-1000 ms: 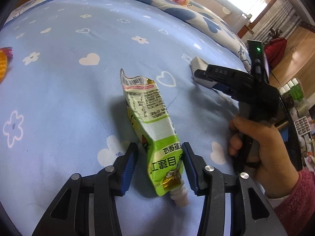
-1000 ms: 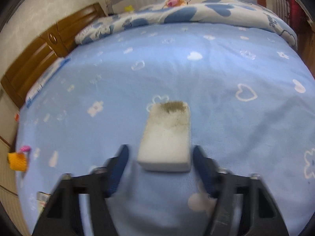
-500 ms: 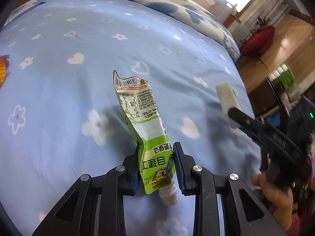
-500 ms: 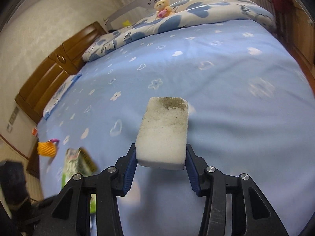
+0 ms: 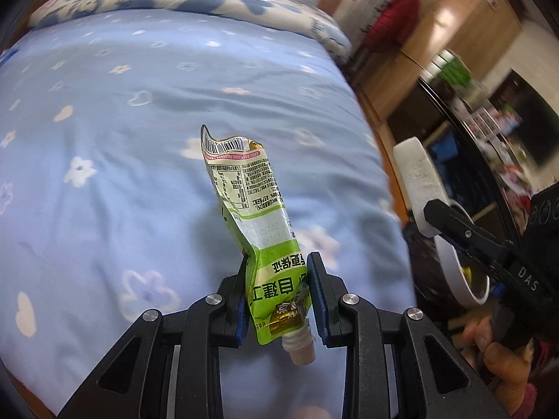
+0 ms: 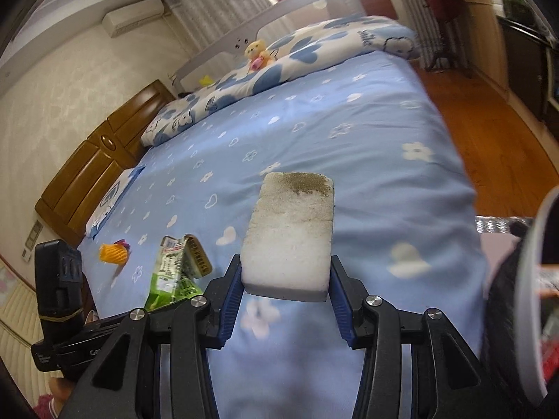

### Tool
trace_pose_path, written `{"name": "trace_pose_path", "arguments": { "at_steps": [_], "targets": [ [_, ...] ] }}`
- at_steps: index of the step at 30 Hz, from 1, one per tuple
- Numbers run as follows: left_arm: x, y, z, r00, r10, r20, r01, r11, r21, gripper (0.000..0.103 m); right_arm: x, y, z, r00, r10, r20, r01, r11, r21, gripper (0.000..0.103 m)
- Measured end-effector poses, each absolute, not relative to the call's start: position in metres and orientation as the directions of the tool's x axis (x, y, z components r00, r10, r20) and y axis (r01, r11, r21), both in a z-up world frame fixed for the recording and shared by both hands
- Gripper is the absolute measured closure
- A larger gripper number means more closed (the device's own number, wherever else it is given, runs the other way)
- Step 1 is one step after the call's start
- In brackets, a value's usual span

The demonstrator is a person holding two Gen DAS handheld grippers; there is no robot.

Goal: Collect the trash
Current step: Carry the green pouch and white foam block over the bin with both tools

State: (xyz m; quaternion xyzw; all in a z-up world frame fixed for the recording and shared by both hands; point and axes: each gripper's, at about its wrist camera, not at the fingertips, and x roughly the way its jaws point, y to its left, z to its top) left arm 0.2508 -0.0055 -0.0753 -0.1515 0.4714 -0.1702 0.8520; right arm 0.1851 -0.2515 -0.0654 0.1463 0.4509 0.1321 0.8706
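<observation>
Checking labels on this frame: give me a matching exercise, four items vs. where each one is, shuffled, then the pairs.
Items
1. green pouch
2. dirty sponge
3. orange net
4. teddy bear

Places
A. lying on the blue bedsheet, far from both grippers
B. clamped in the right gripper
C. sitting on the patterned quilt at the far end of the bed
D. clamped in the left gripper, spout end nearest the camera

Pairs: 1-D, 2-B, 3-A, 4-C
</observation>
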Motion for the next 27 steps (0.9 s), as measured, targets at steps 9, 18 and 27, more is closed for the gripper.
{"name": "trace_pose_path", "arguments": {
  "at_steps": [9,18,27],
  "targets": [
    [0.221,-0.040,-0.057,0.481,-0.458,-0.747,0.261,0.889,-0.376,0.076,0.136,-0.286,-0.044,0.617,0.330,-0.714,-0.061,0.925,0.375,0.056],
    [0.214,-0.077,-0.050,0.450,-0.498,-0.741,0.364,0.860,-0.357,0.076,0.103,-0.319,-0.035,0.648,0.274,-0.711,0.001,0.933,0.361,0.056],
    [0.223,-0.114,-0.047,0.419,-0.531,-0.736,0.446,0.827,-0.343,0.076,0.085,-0.353,-0.026,0.672,0.199,-0.713,0.086,0.936,0.342,0.056]
  ]
}}
